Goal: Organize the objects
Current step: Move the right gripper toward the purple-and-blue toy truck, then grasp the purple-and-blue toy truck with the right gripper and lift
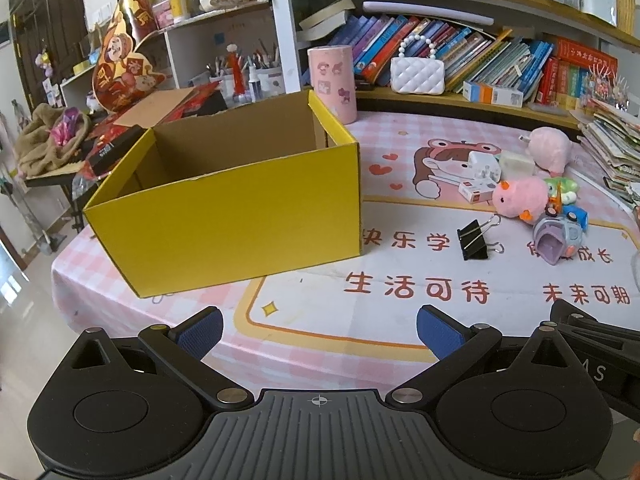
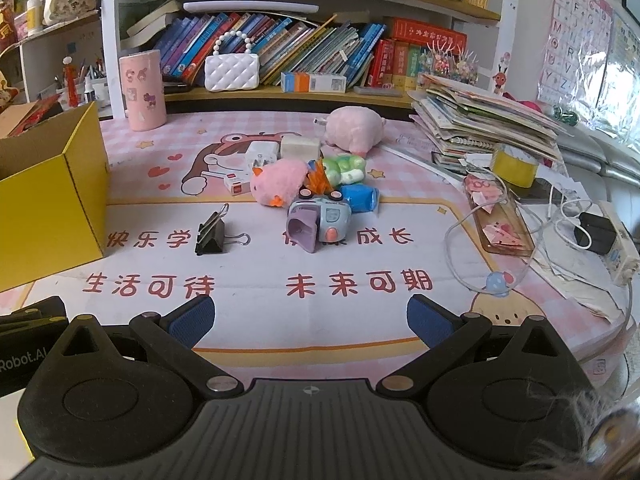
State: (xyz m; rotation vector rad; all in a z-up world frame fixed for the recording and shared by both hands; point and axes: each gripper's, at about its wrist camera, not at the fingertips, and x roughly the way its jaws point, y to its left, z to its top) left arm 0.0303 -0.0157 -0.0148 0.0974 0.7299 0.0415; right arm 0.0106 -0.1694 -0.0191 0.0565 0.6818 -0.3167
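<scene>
An open yellow cardboard box (image 1: 224, 216) stands on the pink mat at the left, and its inside looks bare. A black binder clip (image 2: 212, 232) lies in the middle of the mat. Behind it sits a heap of toys: a pink plush chick (image 2: 278, 186), a purple and blue toy car (image 2: 320, 222), a green figure (image 2: 344, 170), a white charger (image 2: 262, 154) and a pink plush pig (image 2: 354, 130). My left gripper (image 1: 320, 330) hovers open in front of the box. Open too, my right gripper (image 2: 310, 320) hangs over the mat's near edge, well short of the clip.
A pink cylinder (image 2: 144, 90) stands behind the box. Shelves of books (image 2: 304, 48) and a white quilted purse (image 2: 232, 72) line the back. At the right lie a paper stack (image 2: 484, 120), yellow tape roll (image 2: 514, 166), a tray (image 2: 502, 220), cables and a power strip (image 2: 616, 240).
</scene>
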